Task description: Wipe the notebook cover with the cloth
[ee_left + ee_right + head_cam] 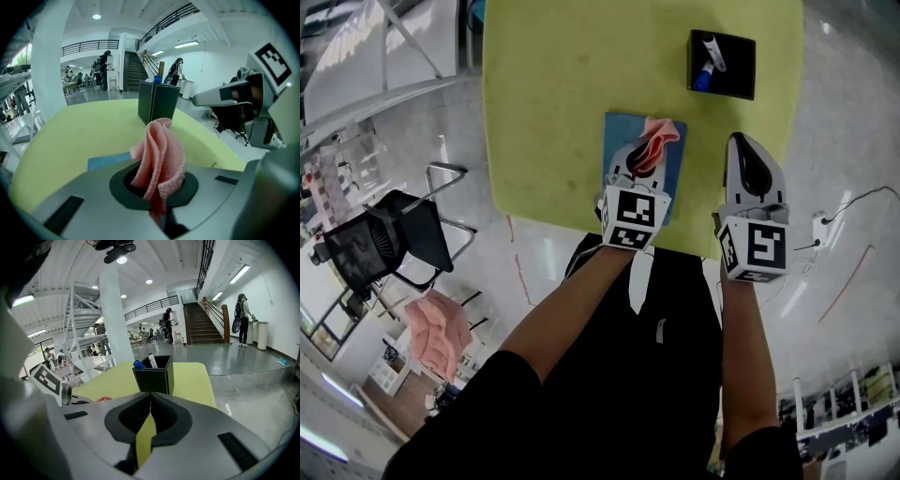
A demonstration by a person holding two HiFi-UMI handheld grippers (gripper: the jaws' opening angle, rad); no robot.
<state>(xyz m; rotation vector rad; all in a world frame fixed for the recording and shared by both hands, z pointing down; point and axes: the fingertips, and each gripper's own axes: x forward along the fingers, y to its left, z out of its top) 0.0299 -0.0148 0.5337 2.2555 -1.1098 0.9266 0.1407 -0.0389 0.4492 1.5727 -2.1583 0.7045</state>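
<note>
Yellow-green table (553, 112) fills the upper part of the head view, set in a big hall with a staircase, a railed balcony and several people far behind. One blue notebook (617, 136) lies flat near the table's front edge. Over it sits the left gripper (157, 190), its fingers clamped on one pink cloth (658, 141) that stands up in folds. Whether the cloth touches the cover cannot be told. Just to the right, over the table edge, the right gripper (150, 401) has its fingers pressed together with nothing between them. One black square pen holder (722, 64) stands farther back and well apart, holding two pens, one blue-tipped and one white. Left of the table, on the floor, are one black chair (384, 244) and a pink bundle (439, 333).
</note>
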